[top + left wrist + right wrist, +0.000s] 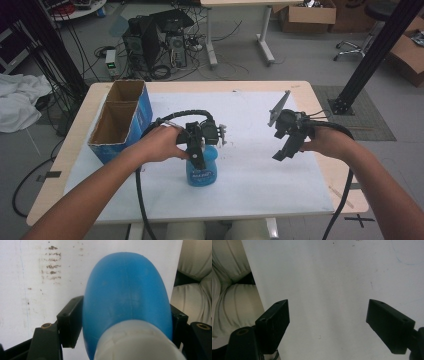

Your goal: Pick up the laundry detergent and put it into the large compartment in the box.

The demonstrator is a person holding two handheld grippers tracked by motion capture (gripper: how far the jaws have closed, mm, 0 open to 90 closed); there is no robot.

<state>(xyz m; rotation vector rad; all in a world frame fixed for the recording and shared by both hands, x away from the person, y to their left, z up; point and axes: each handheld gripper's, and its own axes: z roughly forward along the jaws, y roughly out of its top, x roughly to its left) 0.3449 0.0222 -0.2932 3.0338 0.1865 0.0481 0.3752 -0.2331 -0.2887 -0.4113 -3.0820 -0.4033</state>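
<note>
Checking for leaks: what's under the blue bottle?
The blue bottle stands on the white sheet, held between the left gripper jaws. Brown specks mark the sheet nearby; the spot beneath its base is covered.

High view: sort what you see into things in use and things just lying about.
In use:
- blue plastic spray bottle with white collar, clamped by the left gripper
- right gripper, open above the white table cover

Lying about:
- blue open-topped cardboard box
- computer towers on the floor
- white cloth

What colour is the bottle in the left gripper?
Blue bottle with a white neck, clearest in the left gripper view.
</note>
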